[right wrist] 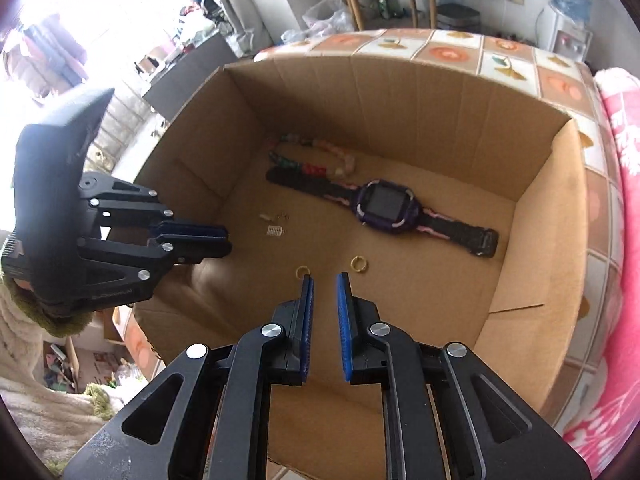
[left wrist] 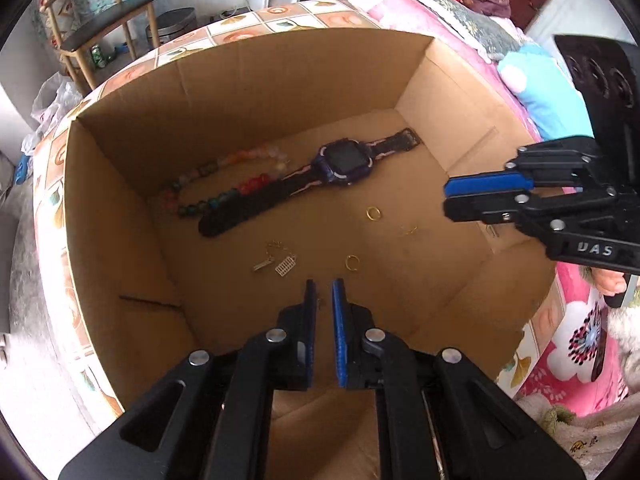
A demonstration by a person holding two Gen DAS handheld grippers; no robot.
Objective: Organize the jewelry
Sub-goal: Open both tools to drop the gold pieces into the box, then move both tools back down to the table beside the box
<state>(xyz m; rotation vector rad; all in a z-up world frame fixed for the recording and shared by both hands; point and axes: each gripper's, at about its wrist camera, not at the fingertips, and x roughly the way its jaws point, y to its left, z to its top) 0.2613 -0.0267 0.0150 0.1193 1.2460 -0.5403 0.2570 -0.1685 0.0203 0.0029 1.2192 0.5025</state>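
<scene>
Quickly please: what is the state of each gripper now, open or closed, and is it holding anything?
Left gripper: nearly closed, narrow gap, holding nothing.
Right gripper: nearly closed, narrow gap, holding nothing.

Only one marking can be read: the raised letters "UAS" are seen on the black body of the right gripper [left wrist: 446, 200] in the left wrist view, while a small embossed line on the left gripper [right wrist: 229, 240] in the other view cannot be made out.
</scene>
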